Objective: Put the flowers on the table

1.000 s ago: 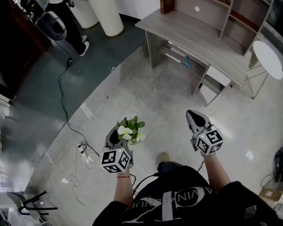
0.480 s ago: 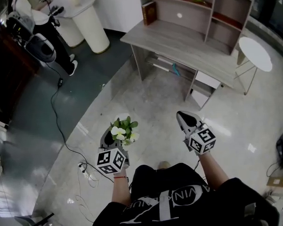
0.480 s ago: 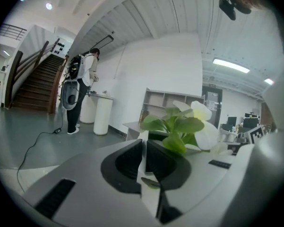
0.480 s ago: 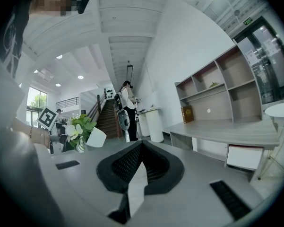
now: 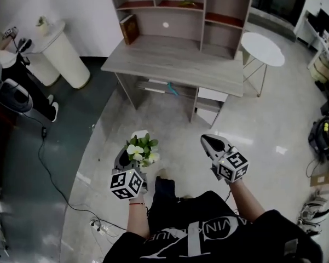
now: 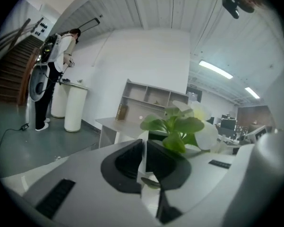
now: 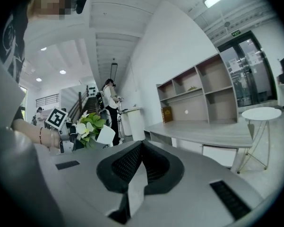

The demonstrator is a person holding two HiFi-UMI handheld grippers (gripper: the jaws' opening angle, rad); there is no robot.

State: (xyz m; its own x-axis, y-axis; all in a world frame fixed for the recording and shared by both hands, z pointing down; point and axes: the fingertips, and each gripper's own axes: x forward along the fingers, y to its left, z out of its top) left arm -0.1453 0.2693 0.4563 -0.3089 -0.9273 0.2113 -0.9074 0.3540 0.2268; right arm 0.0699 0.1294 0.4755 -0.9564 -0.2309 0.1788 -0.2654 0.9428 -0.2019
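A small plant with white flowers and green leaves (image 5: 140,147) in a white pot is carried over the floor, with my left gripper (image 5: 130,155) shut on it. In the left gripper view the leaves and flowers (image 6: 178,126) rise just past the closed jaws (image 6: 144,145). My right gripper (image 5: 208,141) is shut with nothing in it, held level to the right of the plant. The right gripper view shows its jaws (image 7: 141,148) pressed together, with the plant (image 7: 90,123) off to the left. The grey wooden desk (image 5: 175,64) with a shelf unit stands ahead.
A brown book (image 5: 130,28) leans at the desk's back left. There is a round white side table (image 5: 263,45) right of the desk and a white pedestal (image 5: 65,53) left of it. A person (image 5: 11,86) stands at far left. A cable (image 5: 49,163) trails on the floor; bags (image 5: 323,138) lie at right.
The desk has come nearer and more to the middle of the head view as the person walks toward it. Both grippers keep the same hold and spacing.
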